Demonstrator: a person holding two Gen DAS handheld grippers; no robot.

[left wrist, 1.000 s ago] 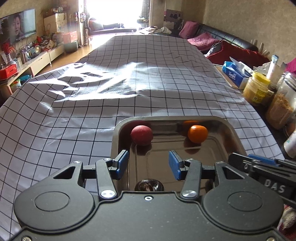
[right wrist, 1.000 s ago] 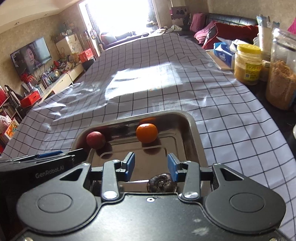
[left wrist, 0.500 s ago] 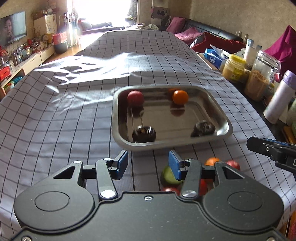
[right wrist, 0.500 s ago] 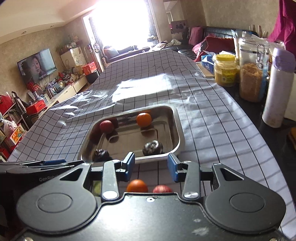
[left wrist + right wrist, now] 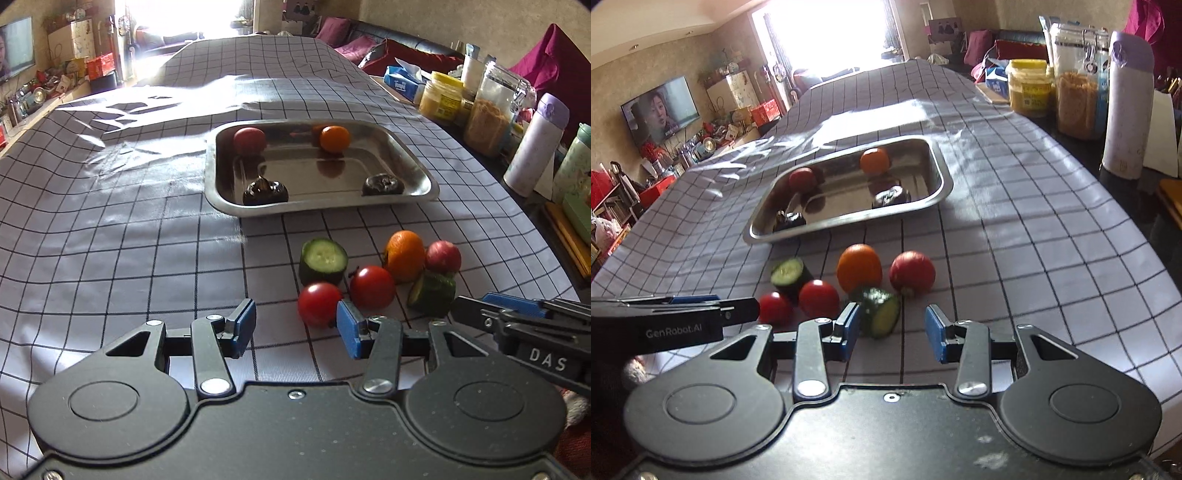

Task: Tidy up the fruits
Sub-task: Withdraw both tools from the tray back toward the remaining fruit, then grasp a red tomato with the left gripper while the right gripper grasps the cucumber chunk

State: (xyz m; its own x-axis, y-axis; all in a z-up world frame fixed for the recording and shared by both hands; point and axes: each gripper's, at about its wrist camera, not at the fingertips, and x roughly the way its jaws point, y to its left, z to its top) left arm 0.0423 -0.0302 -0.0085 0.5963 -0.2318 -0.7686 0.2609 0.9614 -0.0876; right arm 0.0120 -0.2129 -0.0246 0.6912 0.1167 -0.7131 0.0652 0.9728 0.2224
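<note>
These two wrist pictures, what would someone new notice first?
Probably the bright cluster of tomatoes, an orange and cucumber pieces on the checked tablecloth, just ahead of both grippers. Behind it sits a shiny metal tray holding four pieces of fruit, one at each corner.

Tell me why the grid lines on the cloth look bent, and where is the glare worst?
Left wrist view: the fisheye lens bows the checked tablecloth lines toward the edges; the window is blown out white. Right wrist view: the same bending, the window washed out, and a bright sun patch across the cloth behind the steel tray.
</note>
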